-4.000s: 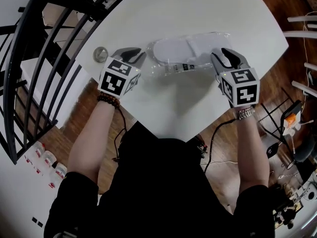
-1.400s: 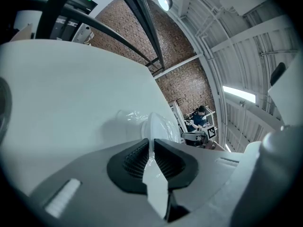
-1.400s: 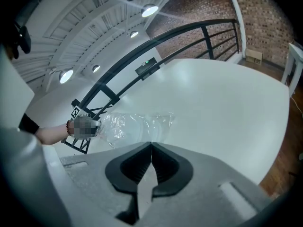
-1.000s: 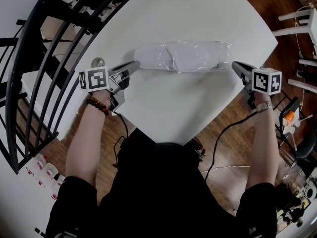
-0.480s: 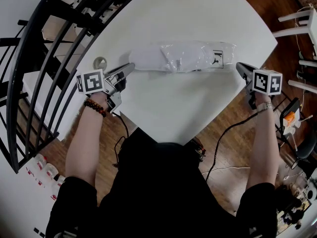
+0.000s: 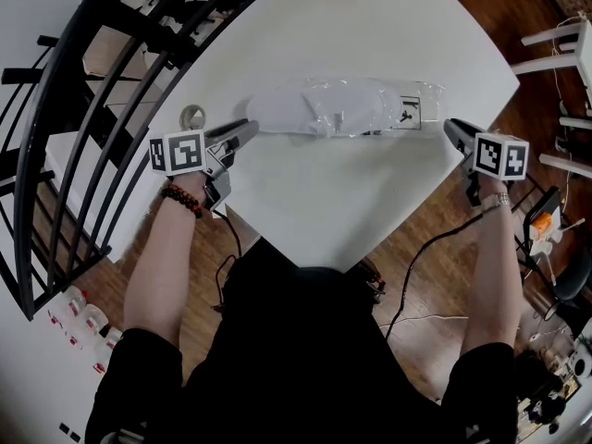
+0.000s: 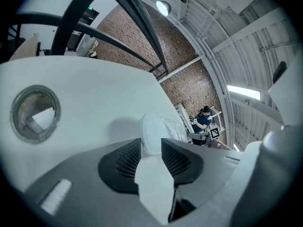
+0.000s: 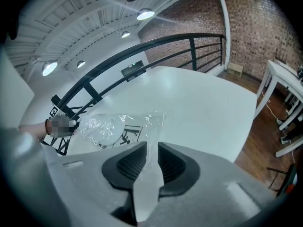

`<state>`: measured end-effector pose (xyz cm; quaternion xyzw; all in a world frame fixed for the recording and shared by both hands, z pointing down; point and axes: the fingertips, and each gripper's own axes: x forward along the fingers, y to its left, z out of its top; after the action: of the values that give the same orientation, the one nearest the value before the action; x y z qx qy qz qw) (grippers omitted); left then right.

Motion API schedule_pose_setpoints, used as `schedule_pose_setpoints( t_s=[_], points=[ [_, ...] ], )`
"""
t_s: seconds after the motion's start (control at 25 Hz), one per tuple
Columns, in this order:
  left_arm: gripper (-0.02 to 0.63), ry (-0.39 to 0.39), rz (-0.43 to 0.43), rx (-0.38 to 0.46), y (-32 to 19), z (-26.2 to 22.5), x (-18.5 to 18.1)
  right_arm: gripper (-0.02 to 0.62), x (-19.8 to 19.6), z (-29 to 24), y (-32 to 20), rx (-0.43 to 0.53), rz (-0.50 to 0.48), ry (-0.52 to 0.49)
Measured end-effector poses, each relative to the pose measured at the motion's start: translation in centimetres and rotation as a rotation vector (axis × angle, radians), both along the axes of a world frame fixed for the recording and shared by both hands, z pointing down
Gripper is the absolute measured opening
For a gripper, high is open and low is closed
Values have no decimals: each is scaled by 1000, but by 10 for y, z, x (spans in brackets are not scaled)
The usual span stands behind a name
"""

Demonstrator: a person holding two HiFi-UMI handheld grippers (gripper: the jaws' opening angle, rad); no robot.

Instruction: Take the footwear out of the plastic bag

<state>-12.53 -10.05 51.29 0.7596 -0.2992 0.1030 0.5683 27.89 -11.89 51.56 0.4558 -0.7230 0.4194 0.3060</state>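
Clear plastic bag (image 6: 412,109) of white slippers (image 6: 296,109) on counter (image 6: 324,192), left gripper (image 6: 250,128) fingers (image 7: 125,160) just easing open around the slipper end, right gripper (image 6: 449,126) fingers (image 8: 130,164) likewise loosening around the bag's film edge

There's the footwear (image 6: 305,107), veiled under the crinkled plastic bag (image 6: 427,95) – one piece or two, can't tell! Print on the label (image 6: 408,113), too small to read. A round shiny thing (image 7: 35,112) near the bag: lid or cup, unclear. The table (image 6: 370,26) runs off the top edge in the head view
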Motion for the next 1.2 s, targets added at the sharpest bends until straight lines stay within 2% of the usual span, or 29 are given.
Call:
schedule_pose_setpoints(
  t_s=[0.16,0.4,0.6,0.8,0.96,1.2],
  points=[
    [186,-97,41,54,0,-2,-4,91,3,-5,-2,25,8,11],
    [237,-330,170,220,-7,-13,-7,130,5,-21,-8,97,-31,86],
    [302,-517,366,379,-11,-25,7,176,-18,-51,-19,222,-183,168],
    [378,-657,581,529,-12,-29,27,222,-57,-61,-16,293,-403,211],
    [423,-708,702,600,-15,-25,42,249,-82,-59,-12,302,-536,207],
    [453,-718,845,583,-15,-7,60,268,-110,-46,-6,269,-694,227]
  ],
)
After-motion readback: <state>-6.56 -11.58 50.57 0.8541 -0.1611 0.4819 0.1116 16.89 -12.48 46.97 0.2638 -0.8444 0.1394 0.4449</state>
